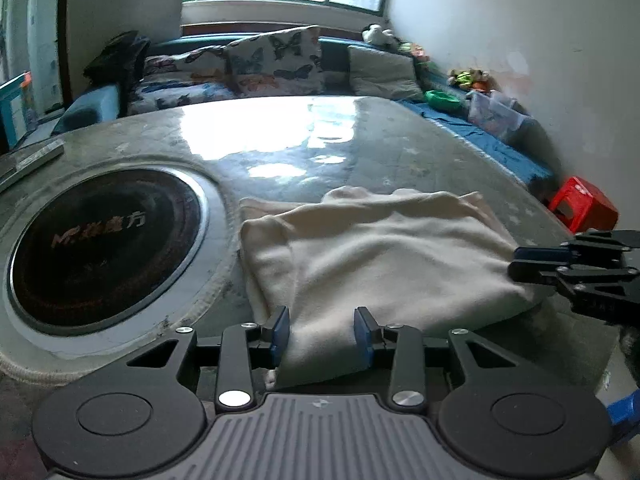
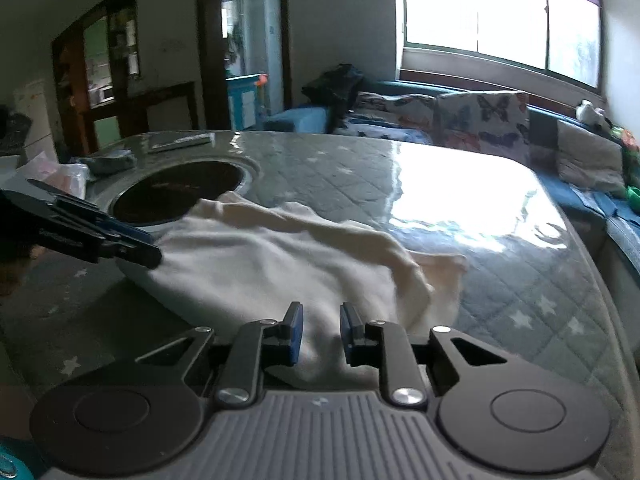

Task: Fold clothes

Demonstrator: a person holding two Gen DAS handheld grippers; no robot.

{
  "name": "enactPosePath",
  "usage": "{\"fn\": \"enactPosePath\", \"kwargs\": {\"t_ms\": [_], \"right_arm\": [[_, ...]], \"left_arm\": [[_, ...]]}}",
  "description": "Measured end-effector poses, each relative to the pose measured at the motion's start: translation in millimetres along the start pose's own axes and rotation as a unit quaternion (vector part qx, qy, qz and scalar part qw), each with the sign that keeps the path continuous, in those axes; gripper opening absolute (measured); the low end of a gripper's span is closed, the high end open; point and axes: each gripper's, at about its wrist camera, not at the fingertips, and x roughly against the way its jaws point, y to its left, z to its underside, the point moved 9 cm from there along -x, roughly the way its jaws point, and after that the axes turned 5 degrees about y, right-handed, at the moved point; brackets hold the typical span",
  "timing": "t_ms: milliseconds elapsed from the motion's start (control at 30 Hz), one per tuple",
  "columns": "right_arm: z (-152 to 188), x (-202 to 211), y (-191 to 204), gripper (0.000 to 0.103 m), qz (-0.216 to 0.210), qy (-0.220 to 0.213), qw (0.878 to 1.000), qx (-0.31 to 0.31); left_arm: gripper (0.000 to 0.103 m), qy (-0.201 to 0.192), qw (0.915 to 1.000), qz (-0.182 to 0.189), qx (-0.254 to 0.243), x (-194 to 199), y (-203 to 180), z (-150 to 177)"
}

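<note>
1. Left gripper: jaws parted, cream garment lying between the blue pads, not clamped.
2. Right gripper: jaws narrowly parted, cloth edge between them, not pinched.
3. Garment: folded, resting on glossy grey table, just beside round black cooktop.
4. Beyond table: butterfly cushions, red stool.

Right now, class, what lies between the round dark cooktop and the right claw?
The cream garment, folded on the table. The left wrist view shows it spanning from beside the cooktop to the right claw.
</note>
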Motion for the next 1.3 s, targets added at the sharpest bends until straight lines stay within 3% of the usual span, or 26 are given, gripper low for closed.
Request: {"fn": "enactPosePath", "kwargs": {"t_ms": [233, 333, 533, 667, 1100, 1300], "right_arm": [[-1, -7, 7, 0.021, 0.004, 0.010, 1.000, 0.011], [-8, -2, 14, 0.030, -0.005, -0.002, 1.000, 0.019], [0, -19, 28, 0.032, -0.015, 0.020, 0.999, 0.036], [-4, -11, 31, 0.037, -0.014, 0.011, 0.999, 0.040], [-12, -13, 84, 0.045, -0.050, 0.021, 0.988, 0.146], [-20, -22, 120, 0.048, -0.073, 0.022, 0.976, 0.202]], "left_arm": [[0.043, 0.003, 0.9997, 0.004, 0.024, 5, 7, 5], [0.044, 0.002, 0.9997, 0.004, 0.025, 5, 7, 4], [0.049, 0.009, 0.9992, 0.005, 0.039, 4, 11, 9], [0.050, 0.010, 0.9992, 0.003, 0.039, 6, 13, 10], [0.053, 0.017, 0.9983, 0.007, 0.056, 11, 19, 9], [0.062, 0.017, 0.9974, 0.000, 0.070, 18, 28, 10]]}}
